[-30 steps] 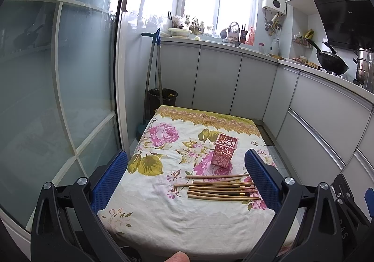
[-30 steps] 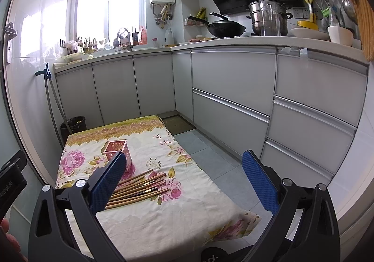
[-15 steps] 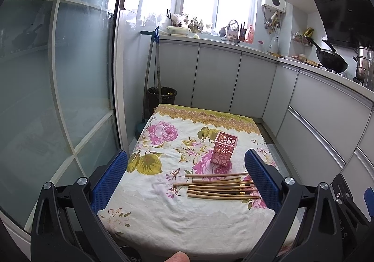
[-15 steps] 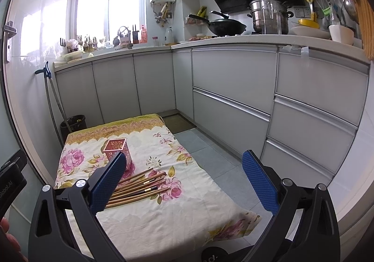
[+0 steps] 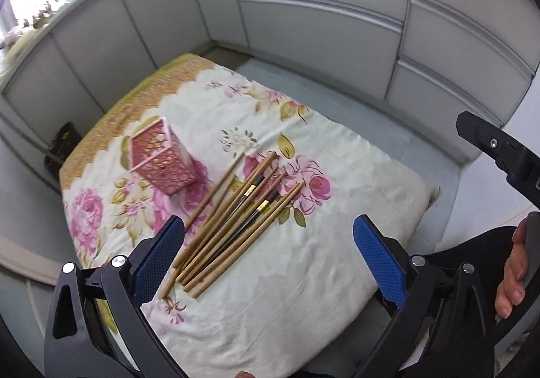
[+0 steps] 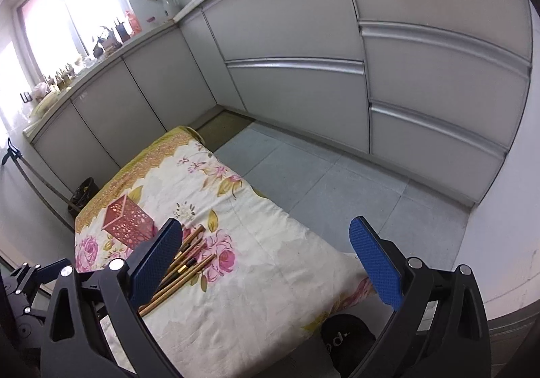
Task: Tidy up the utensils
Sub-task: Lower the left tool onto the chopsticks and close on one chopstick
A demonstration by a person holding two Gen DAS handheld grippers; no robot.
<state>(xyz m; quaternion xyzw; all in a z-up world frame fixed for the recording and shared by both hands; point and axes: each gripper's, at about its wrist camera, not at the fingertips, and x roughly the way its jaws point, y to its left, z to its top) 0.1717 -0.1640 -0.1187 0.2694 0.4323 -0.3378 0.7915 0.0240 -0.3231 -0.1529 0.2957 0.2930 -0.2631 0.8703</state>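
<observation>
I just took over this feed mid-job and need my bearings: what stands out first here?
A loose bundle of chopsticks lies flat on the floral cloth, mostly bamboo-coloured with a couple of dark ones among them. Just behind it on the cloth sits a pink lattice holder, apparently empty. Both tongs, left and right, hang open above the cloth, holding nothing.
</observation>
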